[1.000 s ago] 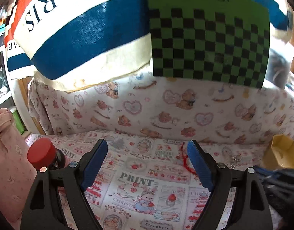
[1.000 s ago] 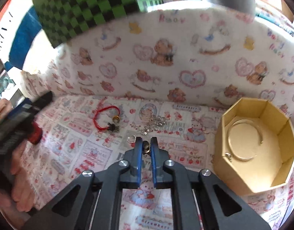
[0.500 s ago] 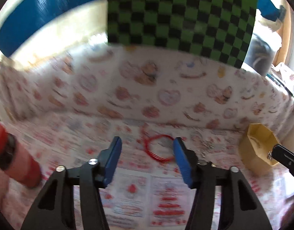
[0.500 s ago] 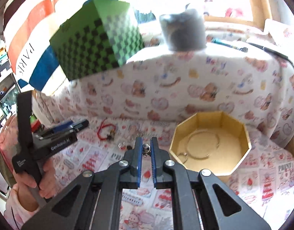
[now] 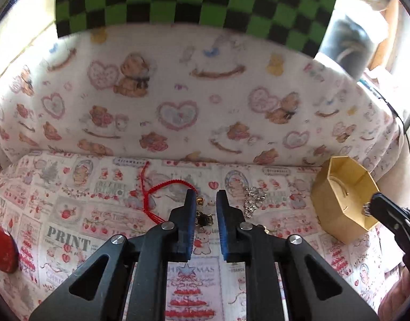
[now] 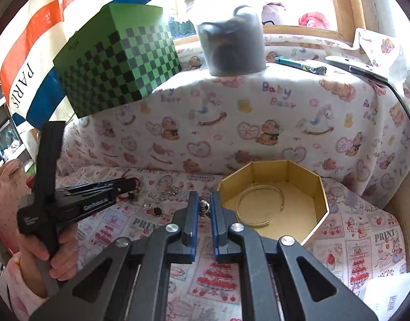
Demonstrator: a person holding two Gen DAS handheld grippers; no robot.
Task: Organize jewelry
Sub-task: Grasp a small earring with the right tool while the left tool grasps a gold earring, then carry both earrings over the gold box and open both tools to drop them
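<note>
A red cord bracelet (image 5: 162,190) lies on the printed cloth, with small gold and dark charms (image 5: 203,218) at its right end. My left gripper (image 5: 206,196) is partly open, its blue pads either side of those charms. A silver chain (image 5: 254,200) lies just to the right. My right gripper (image 6: 203,200) is shut on a small silver earring (image 6: 203,205), held low by the left rim of the tan octagonal box (image 6: 316,195). A thin gold bangle (image 6: 259,206) lies inside the box. The box also shows in the left wrist view (image 5: 338,203).
A green checkered box (image 6: 116,67) and a grey cylinder (image 6: 231,46) stand on the raised cloth-covered ledge behind. A ring and a dark stud (image 6: 154,208) lie on the cloth. A red object (image 5: 3,248) stands at the far left.
My left gripper has moved forward and down over the bracelet's charms, and its jaws have narrowed. My right gripper has carried the earring to the box's near-left rim.
</note>
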